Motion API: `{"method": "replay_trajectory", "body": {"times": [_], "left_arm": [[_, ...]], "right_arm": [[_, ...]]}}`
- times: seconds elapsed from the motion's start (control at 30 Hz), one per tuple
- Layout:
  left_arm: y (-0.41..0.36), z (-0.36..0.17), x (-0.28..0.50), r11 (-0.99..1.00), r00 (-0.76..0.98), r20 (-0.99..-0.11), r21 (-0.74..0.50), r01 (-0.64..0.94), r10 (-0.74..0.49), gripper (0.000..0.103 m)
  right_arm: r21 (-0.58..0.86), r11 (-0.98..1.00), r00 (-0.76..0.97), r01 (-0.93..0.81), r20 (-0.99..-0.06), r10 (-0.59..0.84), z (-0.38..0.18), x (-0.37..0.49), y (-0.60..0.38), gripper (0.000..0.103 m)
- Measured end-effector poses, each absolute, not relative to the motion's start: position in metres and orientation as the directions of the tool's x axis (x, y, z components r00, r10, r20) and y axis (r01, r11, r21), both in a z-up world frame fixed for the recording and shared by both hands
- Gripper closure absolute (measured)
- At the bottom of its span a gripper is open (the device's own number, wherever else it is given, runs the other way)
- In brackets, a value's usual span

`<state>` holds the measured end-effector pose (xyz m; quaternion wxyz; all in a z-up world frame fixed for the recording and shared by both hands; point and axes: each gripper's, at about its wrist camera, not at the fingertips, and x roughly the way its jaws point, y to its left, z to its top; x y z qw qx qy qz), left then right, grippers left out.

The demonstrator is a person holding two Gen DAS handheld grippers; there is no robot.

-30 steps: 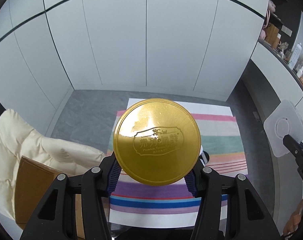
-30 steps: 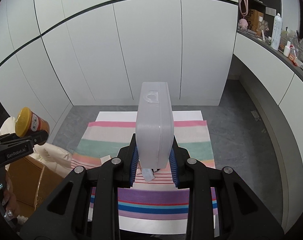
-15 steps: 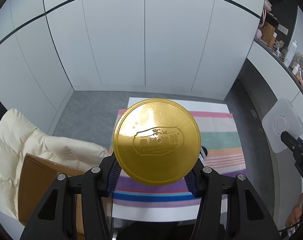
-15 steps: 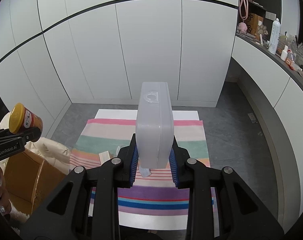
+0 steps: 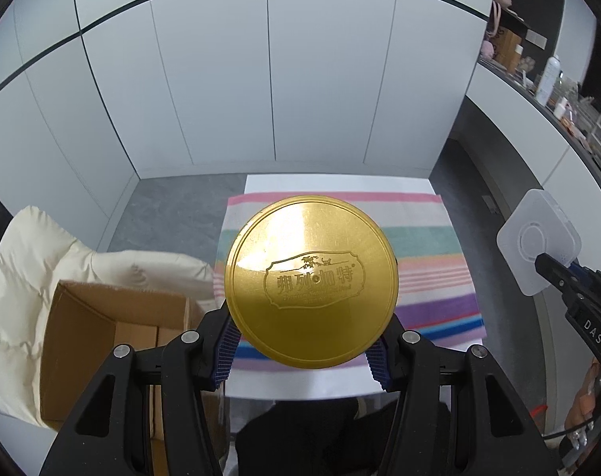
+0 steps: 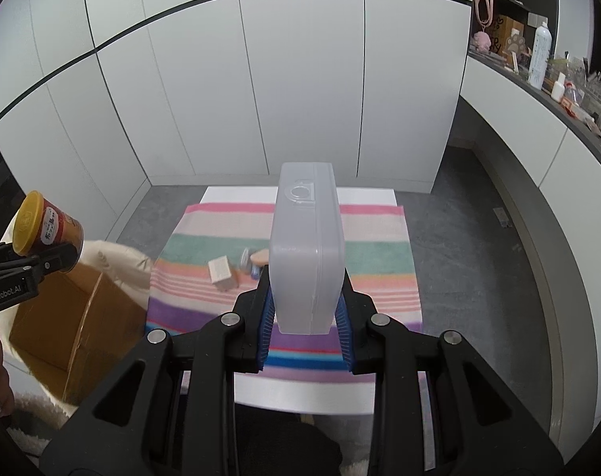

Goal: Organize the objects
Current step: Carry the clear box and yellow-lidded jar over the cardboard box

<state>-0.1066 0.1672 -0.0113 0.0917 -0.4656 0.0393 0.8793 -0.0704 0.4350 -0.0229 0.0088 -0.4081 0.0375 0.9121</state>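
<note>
While both grippers hang above the striped cloth [image 6: 363, 254], open grey floor [image 6: 471, 246] runs along its right side up to the white cabinet fronts [image 6: 300, 91], and a bare white margin of the tabletop [image 6: 300, 396] shows at the cloth's near edge. At the lower left of both views an open cardboard box [image 5: 114, 317] sits against a cream quilted cushion [image 5: 30, 261], its near corner just beside the cloth's left edge.

In the left wrist view the left gripper [image 5: 302, 351] pinches a jar [image 5: 311, 281] by its sides, blue pads pressed on it; the round gold lid with embossed lettering faces the camera and fills the middle of the frame. From the right wrist view, at the left edge, the same jar shows a red-brown label and hangs above the box.

At the centre of the right wrist view the right gripper [image 6: 304, 323] clamps a translucent white plastic case [image 6: 308, 254] on edge, latch tab at its far end. On the cloth just left of the case lie a small white block [image 6: 220, 271] and some small items I cannot identify.
</note>
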Motion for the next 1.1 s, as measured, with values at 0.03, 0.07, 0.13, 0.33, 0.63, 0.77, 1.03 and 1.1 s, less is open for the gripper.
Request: {"method": "replay_trajectory", "body": {"times": [0.03,0.07,0.13,0.33,0.63,0.77,1.03,1.1], "left_arm": [[0.166,-0.011,-0.101,-0.979,-0.549,-0.826,-0.016,-0.202,0.127,0.048],[0.164,-0.010,-0.095,-0.979,-0.549,-0.826,-0.016,-0.205,0.129,0.048],[0.161,-0.009,-0.083,-0.977,-0.549,-0.826,-0.014,-0.212,0.131,0.048],[0.150,-0.013,-0.048,-0.975,-0.541,-0.831,-0.007,-0.223,0.130,0.048],[0.135,-0.043,0.013,-0.974,-0.517,-0.850,0.020,-0.225,0.102,0.048],[0.127,-0.053,0.028,-0.974,-0.478,-0.869,-0.022,-0.227,0.131,0.048],[0.115,-0.055,0.051,-0.977,-0.486,-0.864,-0.027,-0.213,0.130,0.048],[0.113,-0.056,0.051,-0.976,-0.479,-0.868,-0.030,-0.215,0.132,0.048]], "right_arm": [[0.064,-0.997,-0.665,-0.045,-0.747,-0.018,-0.023,-0.066,0.435,0.074],[0.070,-0.997,-0.662,-0.044,-0.749,-0.023,-0.024,-0.058,0.434,0.074],[0.080,-0.996,-0.659,-0.042,-0.751,-0.032,-0.025,-0.048,0.434,0.074],[0.090,-0.996,-0.644,-0.027,-0.764,-0.051,-0.035,-0.010,0.428,0.074],[0.094,-0.996,-0.594,-0.008,-0.801,-0.071,-0.057,0.047,0.423,0.074],[0.084,-0.996,-0.583,0.000,-0.810,-0.068,-0.064,0.073,0.421,0.074],[0.074,-0.997,-0.559,0.017,-0.826,-0.071,-0.069,0.103,0.414,0.074],[0.075,-0.997,-0.558,0.015,-0.827,-0.071,-0.069,0.103,0.414,0.074]]}}
